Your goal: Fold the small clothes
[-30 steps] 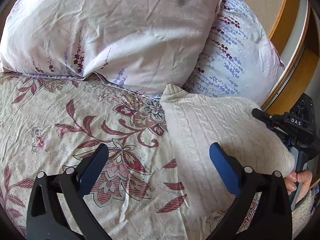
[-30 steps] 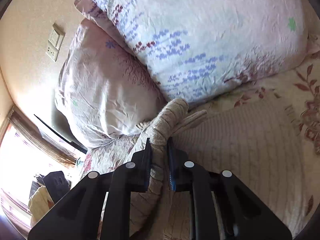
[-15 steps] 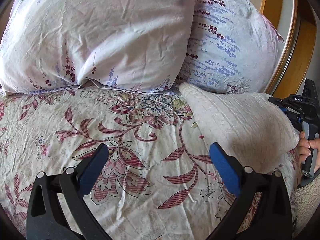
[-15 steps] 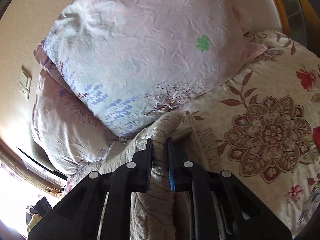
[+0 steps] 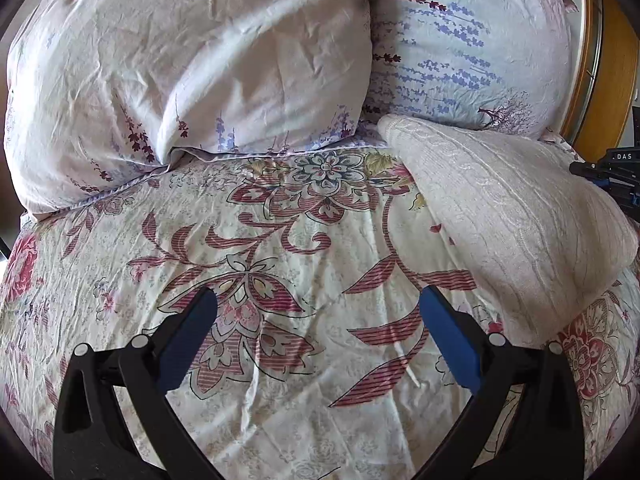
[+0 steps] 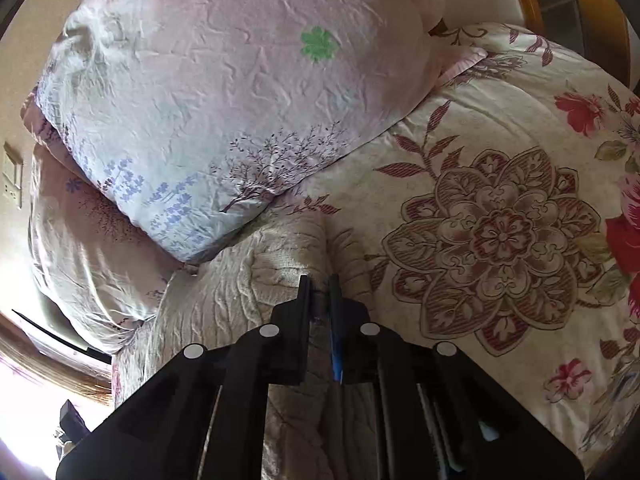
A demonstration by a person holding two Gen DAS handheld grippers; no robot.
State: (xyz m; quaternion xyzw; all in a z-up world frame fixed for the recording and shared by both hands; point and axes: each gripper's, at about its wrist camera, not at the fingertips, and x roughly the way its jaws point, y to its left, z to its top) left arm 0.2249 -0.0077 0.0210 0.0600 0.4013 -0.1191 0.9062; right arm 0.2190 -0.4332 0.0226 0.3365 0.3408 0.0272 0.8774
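Observation:
A cream knitted garment (image 5: 504, 216) lies folded on the flowered bedspread (image 5: 280, 240) at the right of the left wrist view, its far corner against the pillows. My left gripper (image 5: 318, 308) is open and empty, hovering over bare bedspread to the left of the garment. My right gripper (image 6: 319, 280) is shut on a bunched fold of the same cream garment (image 6: 248, 280), which drapes down under its fingers. The right gripper's body (image 5: 612, 176) shows at the far right edge of the left wrist view, behind the garment.
Two large pale flowered pillows (image 5: 192, 64) (image 5: 464, 40) lean at the head of the bed. A wooden headboard (image 5: 608, 80) curves at the right. A wall socket (image 6: 12, 176) is on the beige wall at the left.
The garment has slid right across the bedspread, pulled by my shut right gripper. My left gripper stays open, and more bare bedspread now lies under it.

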